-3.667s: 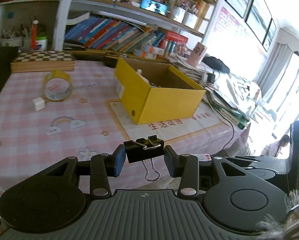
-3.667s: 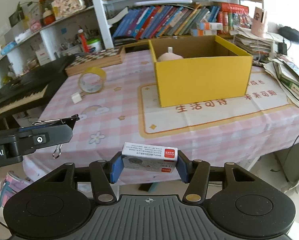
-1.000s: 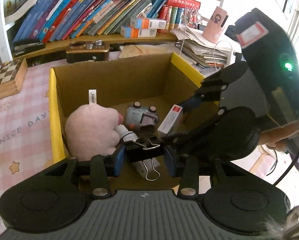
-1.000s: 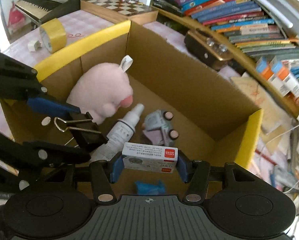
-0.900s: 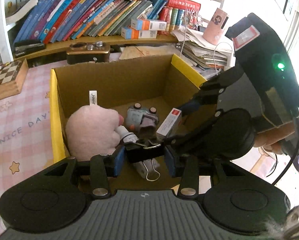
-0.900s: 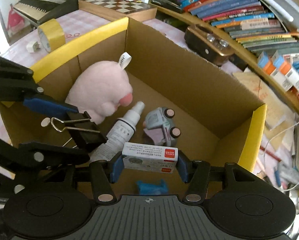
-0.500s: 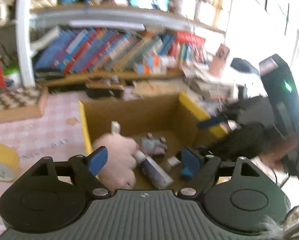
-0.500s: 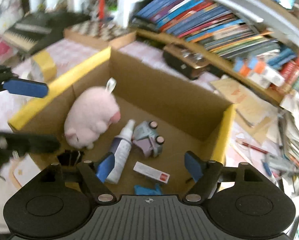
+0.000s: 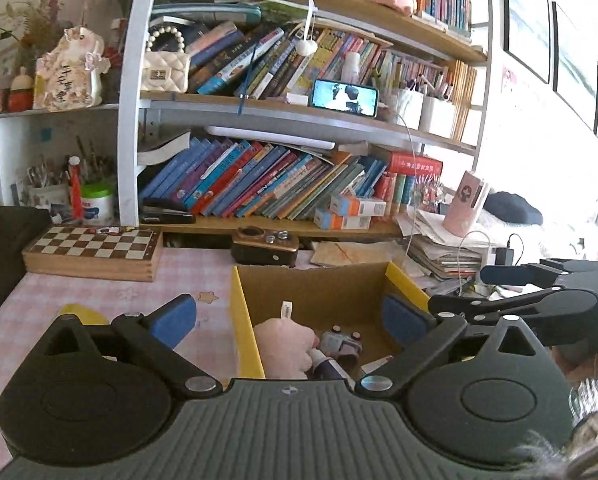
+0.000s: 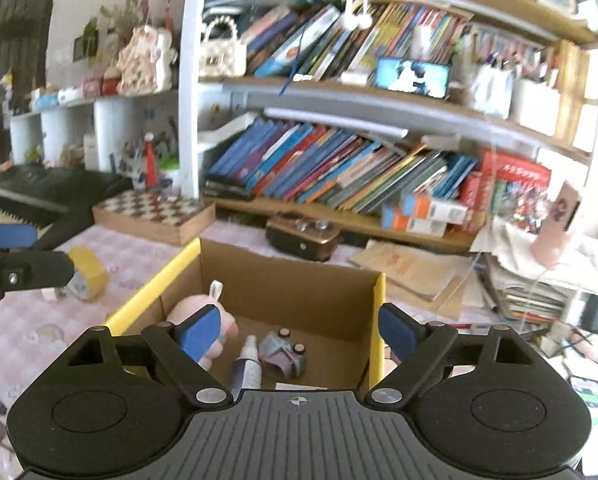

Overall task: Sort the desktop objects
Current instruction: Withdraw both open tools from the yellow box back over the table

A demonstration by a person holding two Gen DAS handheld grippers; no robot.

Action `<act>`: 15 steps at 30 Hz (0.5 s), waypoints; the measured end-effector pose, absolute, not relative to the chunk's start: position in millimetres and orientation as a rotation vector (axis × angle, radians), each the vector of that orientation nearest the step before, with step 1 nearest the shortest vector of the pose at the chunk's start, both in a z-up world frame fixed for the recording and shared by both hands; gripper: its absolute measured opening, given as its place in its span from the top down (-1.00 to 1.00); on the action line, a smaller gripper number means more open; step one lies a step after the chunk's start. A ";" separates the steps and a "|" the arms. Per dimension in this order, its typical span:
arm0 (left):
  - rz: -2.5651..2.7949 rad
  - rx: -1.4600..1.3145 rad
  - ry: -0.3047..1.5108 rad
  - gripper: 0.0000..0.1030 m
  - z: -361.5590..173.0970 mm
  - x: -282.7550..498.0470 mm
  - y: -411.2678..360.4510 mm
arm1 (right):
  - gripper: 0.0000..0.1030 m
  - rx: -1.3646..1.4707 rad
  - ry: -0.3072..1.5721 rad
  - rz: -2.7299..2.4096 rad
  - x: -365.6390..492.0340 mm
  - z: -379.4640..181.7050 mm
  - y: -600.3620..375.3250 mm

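Two grippers, both spread wide and carrying nothing: left gripper point(image 9: 289, 318), right gripper point(image 10: 297, 330), each hovering above the yellow cardboard box point(image 10: 155, 280). Inside the box, on bare brown card: pink plush toy point(image 9: 285, 344), soft and rounded with a white tag; spray bottle point(image 10: 247, 364), slim cylinder, long axis running roughly toward the right camera; small grey toy car point(image 10: 283, 352), hard plastic, lying beside the bottle. Likely next target is the yellow tape roll point(image 10: 86, 272), out on the pink checked tablecloth point(image 10: 31, 320), left of the box and well apart from it. It lies leftward of both grippers; the left gripper is nearer, its blue pad visible just beside the roll in the right view. Roll looks smooth, hollow-cored, glossy; whether it stands on edge or is tilted I cannot tell. Chessboard box point(image 9: 95, 246) sits further back, wooden, flat.
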State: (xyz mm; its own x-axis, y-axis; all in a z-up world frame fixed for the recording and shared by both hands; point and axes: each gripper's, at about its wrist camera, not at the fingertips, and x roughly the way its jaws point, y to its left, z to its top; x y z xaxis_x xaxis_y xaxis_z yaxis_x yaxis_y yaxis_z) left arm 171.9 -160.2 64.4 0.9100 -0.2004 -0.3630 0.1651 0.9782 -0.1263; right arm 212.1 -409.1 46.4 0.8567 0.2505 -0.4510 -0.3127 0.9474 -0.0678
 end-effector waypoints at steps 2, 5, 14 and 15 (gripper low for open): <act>-0.181 -0.107 0.376 -1.00 64.2 160.7 -156.7 | -0.80 -0.104 0.417 0.267 197.6 48.4 -410.7; -0.168 -0.130 0.350 -1.00 63.5 141.5 -150.8 | -0.86 -0.071 0.377 0.229 174.7 49.4 -410.9; -0.145 -0.166 0.371 -1.00 46.5 94.7 -125.4 | -0.89 -0.016 0.403 0.135 122.0 33.6 -399.0; -0.144 -0.170 0.380 -1.00 43.9 91.2 -121.6 | -0.89 -0.014 0.414 0.122 116.6 30.7 -397.0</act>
State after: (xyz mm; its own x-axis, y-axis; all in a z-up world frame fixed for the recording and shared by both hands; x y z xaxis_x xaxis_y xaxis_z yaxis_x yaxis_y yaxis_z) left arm 91.2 -121.6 43.9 0.9188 -0.1710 -0.3558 0.1076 0.9757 -0.1911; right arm 116.6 -397.0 30.7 0.9084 0.1157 -0.4018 -0.1214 0.9925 0.0113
